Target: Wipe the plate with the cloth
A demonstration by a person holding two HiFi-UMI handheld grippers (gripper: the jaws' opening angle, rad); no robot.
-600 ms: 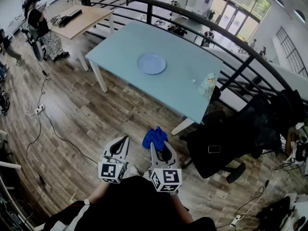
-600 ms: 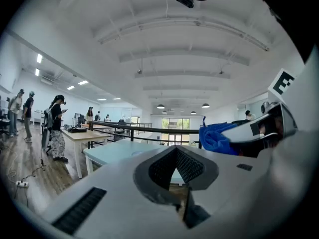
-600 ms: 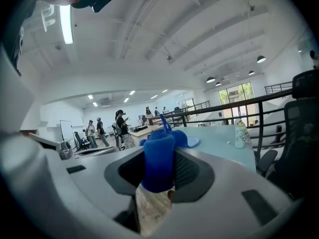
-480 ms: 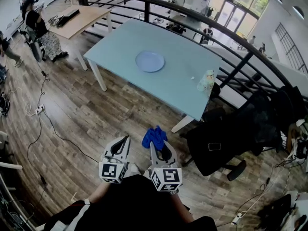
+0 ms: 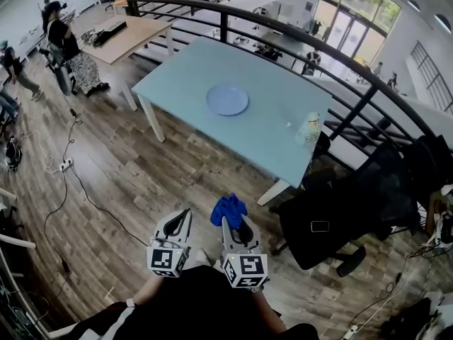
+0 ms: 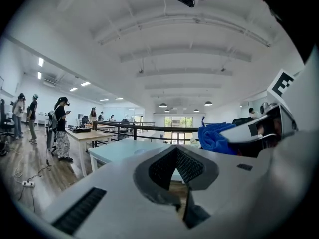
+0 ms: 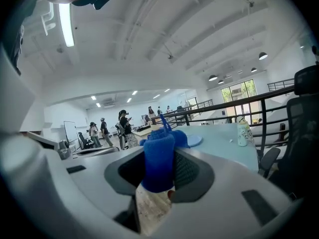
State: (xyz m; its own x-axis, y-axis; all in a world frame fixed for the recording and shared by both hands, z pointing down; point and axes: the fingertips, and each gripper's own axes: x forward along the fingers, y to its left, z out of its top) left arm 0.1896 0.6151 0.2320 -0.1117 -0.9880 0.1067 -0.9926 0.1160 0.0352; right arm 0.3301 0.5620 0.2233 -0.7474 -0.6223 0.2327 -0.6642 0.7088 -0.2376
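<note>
Ok so nothing's getting wiped yet. The person is standing back on the wood floor (image 5: 141, 176), well short of the table (image 5: 276, 144).

The left gripper (image 5: 184, 214) sits low at roughly 7 o'clock in the head view. Its jaws are closed tip to tip with nothing in them, and its own view just shows the pads meeting with a sliver of floor through the gap below. My guess is it's parked empty because the spare hand only matters later, maybe to steady things.

Just beside it at 6 o'clock, the right gripper (image 5: 231, 223) is clamped down on the blue cloth (image 5: 228, 208), with a bunched wad poking out past the tips. Makes sense: you want a fat pad of fabric out front to rub with, not plastic jaws. Both grippers point toward 12, i.e. at the table, which looks like a carrying posture to me.

The plate (image 5: 227, 99) is pale blue and lies flat near the middle of the table. It's dead on 12 o'clock from the cloth and about 1 o'clock from the left gripper. It's well apart from both, with floor and the table's near edge in between.

At 4 o'clock from the plate there's a little bottle (image 5: 308, 127) near the table's right edge, clear of the wiping spot I reckon.
</note>
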